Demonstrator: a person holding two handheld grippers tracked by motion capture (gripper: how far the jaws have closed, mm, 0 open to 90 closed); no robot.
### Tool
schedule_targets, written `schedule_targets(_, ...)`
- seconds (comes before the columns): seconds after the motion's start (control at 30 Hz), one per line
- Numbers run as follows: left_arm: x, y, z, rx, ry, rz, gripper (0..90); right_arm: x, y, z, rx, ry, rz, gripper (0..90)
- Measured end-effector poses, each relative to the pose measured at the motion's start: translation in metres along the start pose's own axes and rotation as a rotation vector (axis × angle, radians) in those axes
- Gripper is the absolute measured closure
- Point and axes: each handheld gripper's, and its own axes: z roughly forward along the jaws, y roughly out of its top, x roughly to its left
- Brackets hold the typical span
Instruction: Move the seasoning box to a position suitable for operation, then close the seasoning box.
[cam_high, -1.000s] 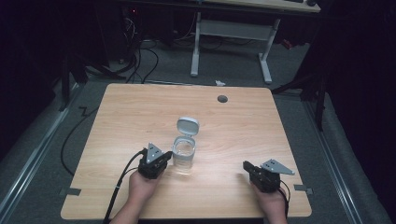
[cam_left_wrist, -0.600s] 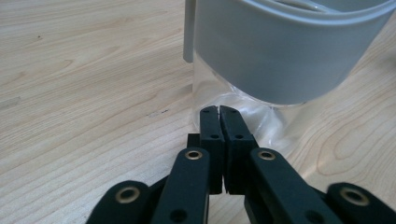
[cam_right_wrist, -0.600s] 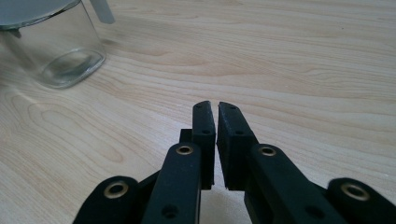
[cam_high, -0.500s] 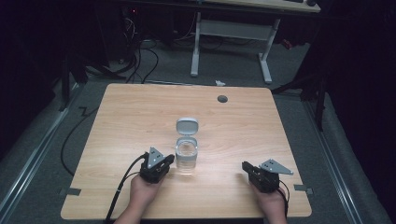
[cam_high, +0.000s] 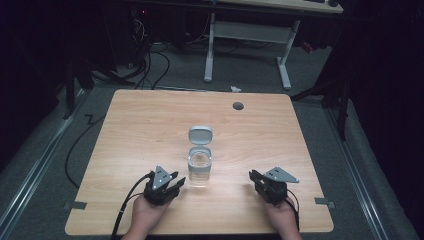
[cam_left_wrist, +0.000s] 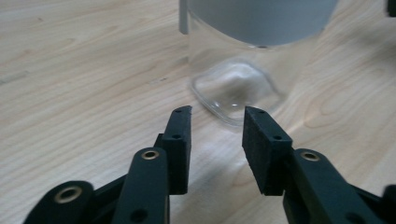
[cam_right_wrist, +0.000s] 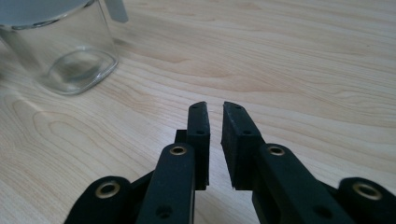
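Note:
A clear square-based glass jar (cam_high: 200, 169) stands near the middle of the wooden table (cam_high: 145, 120), its grey flip lid (cam_high: 200, 134) tipped open behind it. My left gripper (cam_high: 176, 182) rests just left of the jar, close to it but apart. In the left gripper view the jaws of the left gripper (cam_left_wrist: 217, 119) stand open with nothing between them, and the jar (cam_left_wrist: 238, 88) is right ahead. My right gripper (cam_high: 253, 176) lies to the right of the jar, a hand's width off. The right gripper (cam_right_wrist: 215, 112) is shut to a thin slit, and the jar (cam_right_wrist: 70, 60) sits at the upper left.
A round cable hole (cam_high: 238, 105) sits near the table's far edge. Tape marks (cam_high: 75, 205) lie at the near corners. Beyond the table stand a white desk frame (cam_high: 247, 31) and floor cables (cam_high: 150, 55).
My left gripper has drawn back from the jar toward the near edge. The jar and the right gripper have stayed about where they were.

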Motion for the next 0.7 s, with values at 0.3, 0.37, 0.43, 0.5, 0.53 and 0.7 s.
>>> schedule_targets(0.3,-0.004,0.002,-0.006,0.015,-0.059,-0.022,64.1,0.009,0.027,0.020,0.027,0.025,-0.007,82.4)
schedule_targets(0.37,-0.008,0.004,-0.007,0.011,-0.069,-0.018,65.6,0.009,0.032,0.024,0.026,0.025,-0.008,82.8)
schedule_targets(0.43,-0.011,0.006,-0.009,0.002,-0.081,-0.023,71.0,0.007,0.041,0.027,0.011,0.055,0.018,84.0)
schedule_targets(0.5,-0.011,0.005,-0.009,0.006,-0.086,-0.027,72.1,0.006,0.043,0.028,0.008,0.058,0.020,84.5)
schedule_targets(0.53,-0.011,0.005,-0.009,0.006,-0.090,-0.031,76.2,0.006,0.047,0.030,0.006,0.060,0.024,85.2)
schedule_targets(0.7,-0.016,-0.001,-0.007,0.006,-0.100,-0.030,86.5,0.008,0.059,0.039,-0.016,0.065,0.018,89.3)
